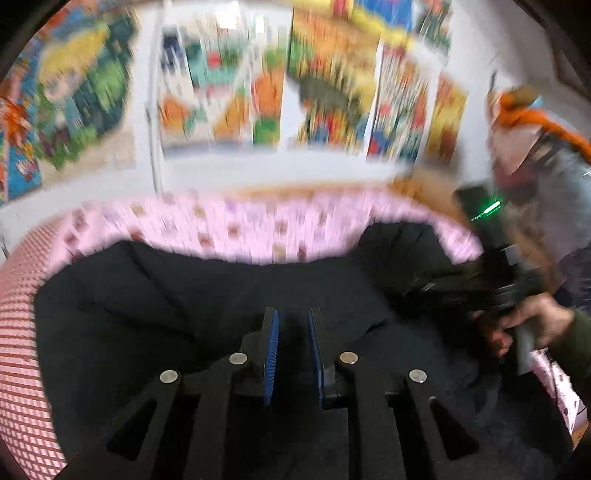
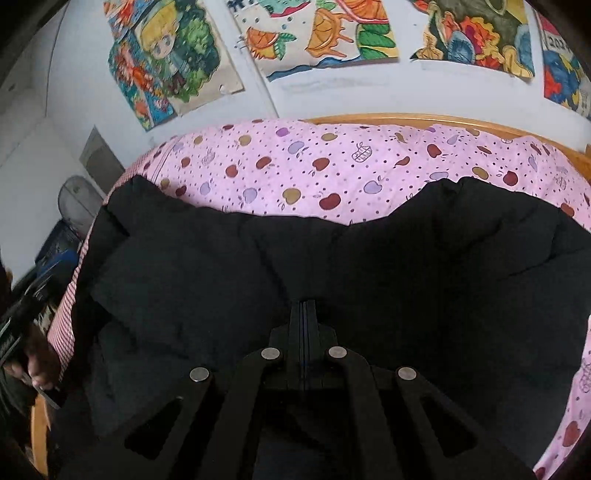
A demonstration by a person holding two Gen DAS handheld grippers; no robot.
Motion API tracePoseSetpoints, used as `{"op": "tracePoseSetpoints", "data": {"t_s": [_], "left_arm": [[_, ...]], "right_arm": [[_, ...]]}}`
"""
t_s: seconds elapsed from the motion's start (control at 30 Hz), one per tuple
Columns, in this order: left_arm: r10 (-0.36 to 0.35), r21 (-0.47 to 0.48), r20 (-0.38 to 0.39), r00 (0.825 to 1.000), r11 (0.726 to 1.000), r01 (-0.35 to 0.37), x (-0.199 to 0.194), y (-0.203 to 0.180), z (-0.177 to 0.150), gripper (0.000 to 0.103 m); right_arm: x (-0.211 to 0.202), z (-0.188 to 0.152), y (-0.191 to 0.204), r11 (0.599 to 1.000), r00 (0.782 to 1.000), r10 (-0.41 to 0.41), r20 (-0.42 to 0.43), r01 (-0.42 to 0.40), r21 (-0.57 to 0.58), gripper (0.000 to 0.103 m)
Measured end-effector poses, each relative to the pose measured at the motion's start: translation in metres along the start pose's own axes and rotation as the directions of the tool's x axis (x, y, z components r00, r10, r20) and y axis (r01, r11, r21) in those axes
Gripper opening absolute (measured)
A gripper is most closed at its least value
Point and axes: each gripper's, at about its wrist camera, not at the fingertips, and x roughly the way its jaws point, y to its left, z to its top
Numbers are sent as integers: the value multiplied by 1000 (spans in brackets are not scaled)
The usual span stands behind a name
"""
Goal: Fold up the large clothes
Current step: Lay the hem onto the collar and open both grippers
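Right now the black padded jacket [image 2: 258, 280] lies crosswise just below both hand-held grippers, on the bed [image 2: 295, 166]. Your left hand-held gripper [image 1: 291, 354] is slightly parted and empty; your right hand-held gripper [image 2: 303, 314] is clenched, empty, over the middle.

You see a black garment [image 2: 332, 266] of thick, matt, padded-looking cloth lying on a pink printed cotton-like sheet [image 2: 314, 166]. The bed frame [image 2: 406, 120] looks like smooth varnished wood. The wall drawings [image 2: 317, 33] are matt paper. Your gripper fingers carry blue pads [image 1: 271, 354], perhaps ribbed rubber.
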Motion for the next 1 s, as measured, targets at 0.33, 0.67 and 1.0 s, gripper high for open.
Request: {"op": "tracePoseSetpoints", "data": {"t_s": [0.33,0.67,1.0], "left_arm": [[113,30,-193,975,994,-110,80,8,-21,13],[206,110,-84,975,974,-196,83,-8,-29,13],[290,146,52,956,944,-295,23,-40,-40,58]], "right_arm": [[41,-10,-19,998,993,29,-111,-35,-47,1],[43,-34,-32,997,996,79,45,-79,-8,0],[-22,-59,5,991,977,-53,205,76,-106,37]]}}
